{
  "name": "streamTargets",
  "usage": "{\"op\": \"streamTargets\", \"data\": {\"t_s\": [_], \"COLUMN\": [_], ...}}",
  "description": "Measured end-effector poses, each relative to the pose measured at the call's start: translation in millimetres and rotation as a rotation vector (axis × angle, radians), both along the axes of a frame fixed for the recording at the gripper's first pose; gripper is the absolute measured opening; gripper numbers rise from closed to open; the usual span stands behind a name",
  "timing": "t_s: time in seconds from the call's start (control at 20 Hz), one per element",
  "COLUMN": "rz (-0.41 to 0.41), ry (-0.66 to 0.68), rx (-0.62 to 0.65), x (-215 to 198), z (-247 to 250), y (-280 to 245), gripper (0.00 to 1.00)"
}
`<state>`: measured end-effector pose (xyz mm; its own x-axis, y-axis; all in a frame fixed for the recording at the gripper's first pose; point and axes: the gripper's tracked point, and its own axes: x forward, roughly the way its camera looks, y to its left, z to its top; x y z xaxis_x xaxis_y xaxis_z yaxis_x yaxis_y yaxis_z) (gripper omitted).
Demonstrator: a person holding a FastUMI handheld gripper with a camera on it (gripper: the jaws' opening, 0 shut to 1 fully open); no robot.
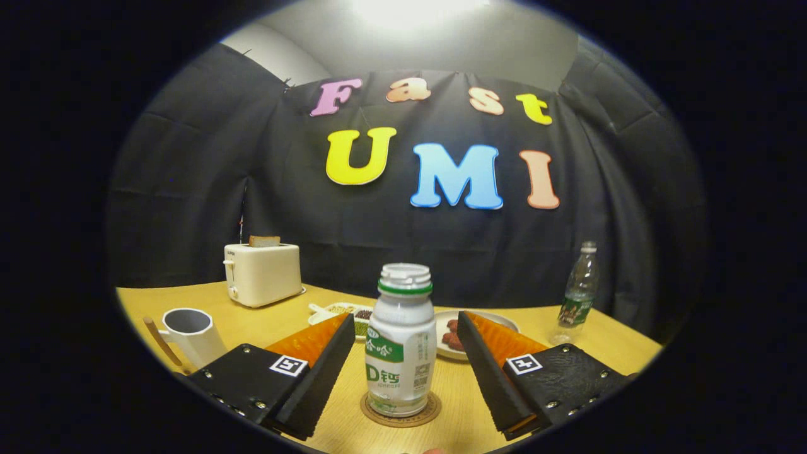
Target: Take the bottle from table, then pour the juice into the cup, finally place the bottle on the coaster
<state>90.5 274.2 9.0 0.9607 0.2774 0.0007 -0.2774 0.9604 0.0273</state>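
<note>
White plastic bottle [400, 343] stands upright on the coaster [400, 411], between the spread fingers [403, 359], neither touching it. Its cap is off. The cup [189, 334] sits at ten o'clock on the counter [605, 334]. Judged placed; back straight out without clipping it.

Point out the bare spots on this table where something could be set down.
Free: the wood between the toaster and the cup, and the stretch beside the water bottle. Crowded: behind the juice bottle on its coaster, where the divided dish and plate sit. The gripper stands open around that bottle.
</note>
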Motion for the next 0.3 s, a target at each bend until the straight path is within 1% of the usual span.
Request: {"op": "streamTargets", "data": {"t_s": [0.15, 0.25, 0.3], "rz": [-0.018, -0.006, 0.002], "ry": [-0.115, -0.159, -0.172], "rx": [-0.032, -0.015, 0.004], "x": [-25, -41, -50], "z": [54, 83, 94], "y": [-15, -23, -27], "gripper": [0.99, 0.98, 0.96]}}
